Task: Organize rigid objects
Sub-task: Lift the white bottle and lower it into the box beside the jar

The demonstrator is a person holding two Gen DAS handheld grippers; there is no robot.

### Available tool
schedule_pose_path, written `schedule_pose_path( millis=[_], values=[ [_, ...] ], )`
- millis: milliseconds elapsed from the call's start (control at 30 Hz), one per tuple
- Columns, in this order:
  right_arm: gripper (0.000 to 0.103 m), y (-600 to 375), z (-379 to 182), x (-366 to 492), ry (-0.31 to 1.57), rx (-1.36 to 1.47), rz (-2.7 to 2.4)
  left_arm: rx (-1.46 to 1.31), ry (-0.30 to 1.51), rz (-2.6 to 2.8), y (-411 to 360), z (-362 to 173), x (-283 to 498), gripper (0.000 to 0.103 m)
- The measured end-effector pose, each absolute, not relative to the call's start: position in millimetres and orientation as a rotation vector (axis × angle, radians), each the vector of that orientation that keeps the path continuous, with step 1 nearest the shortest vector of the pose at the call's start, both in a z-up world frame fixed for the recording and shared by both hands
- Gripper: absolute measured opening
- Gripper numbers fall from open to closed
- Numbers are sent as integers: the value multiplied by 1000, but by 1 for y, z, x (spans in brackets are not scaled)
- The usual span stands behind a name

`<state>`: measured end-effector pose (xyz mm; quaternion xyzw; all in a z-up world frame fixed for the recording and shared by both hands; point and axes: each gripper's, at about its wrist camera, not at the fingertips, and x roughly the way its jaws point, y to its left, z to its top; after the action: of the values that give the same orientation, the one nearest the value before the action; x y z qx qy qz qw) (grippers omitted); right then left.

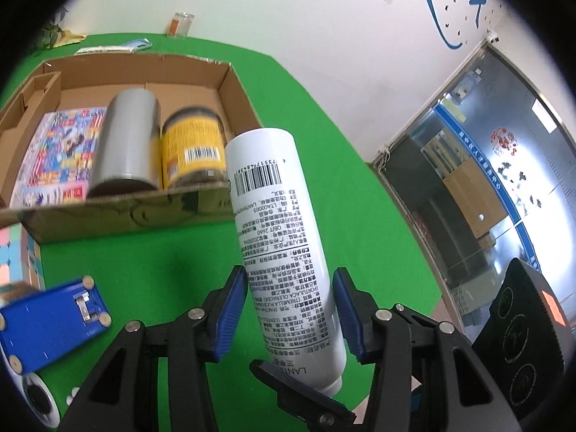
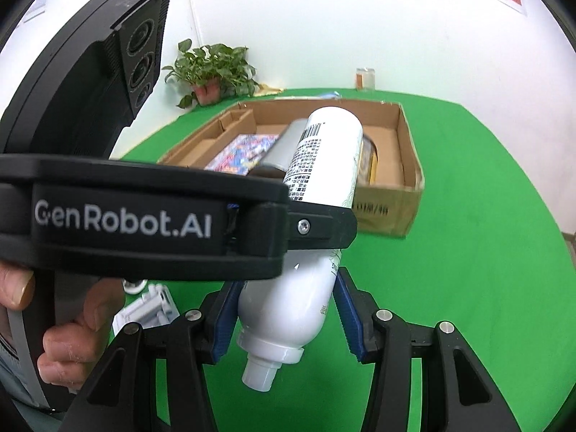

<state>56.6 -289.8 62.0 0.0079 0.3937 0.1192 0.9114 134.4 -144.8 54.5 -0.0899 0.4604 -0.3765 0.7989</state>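
Note:
A white bottle with printed text and a barcode is held in the air above the green table. My left gripper stands around it with a small gap on the right side. My right gripper is around the same bottle near its neck, with a gap on the right side. In the right wrist view the left gripper's black finger crosses the bottle. Behind stands a cardboard box holding a grey cylinder, a yellow-labelled jar and a colourful flat pack.
A blue block lies at the left on the table. White plastic parts lie near my right gripper. A potted plant and a small glass jar stand at the far table edge by the wall.

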Motion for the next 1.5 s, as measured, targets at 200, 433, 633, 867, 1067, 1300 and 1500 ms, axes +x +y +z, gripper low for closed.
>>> schedule_pose_path(
  millis=[200, 433, 633, 867, 1067, 1300, 1500],
  values=[
    [48, -295, 86, 64, 773, -11, 265, -225, 946, -809, -144, 72, 151, 47],
    [48, -311, 101, 90, 753, -32, 264, -211, 915, -810, -160, 88, 172, 47],
    [48, -321, 103, 120, 759, -7, 250, -185, 908, -820, -178, 97, 195, 47],
    [48, -336, 104, 142, 775, 0, 233, -160, 920, -835, -193, 100, 219, 47],
    [48, -348, 102, 165, 792, -18, 247, -156, 936, -819, -202, 97, 245, 47],
    [48, -373, 85, 180, 823, -32, 275, -135, 985, -783, -219, 79, 284, 47],
    [48, -389, 54, 193, 882, -33, 262, -102, 1076, -764, -238, 51, 306, 47]
  ],
)
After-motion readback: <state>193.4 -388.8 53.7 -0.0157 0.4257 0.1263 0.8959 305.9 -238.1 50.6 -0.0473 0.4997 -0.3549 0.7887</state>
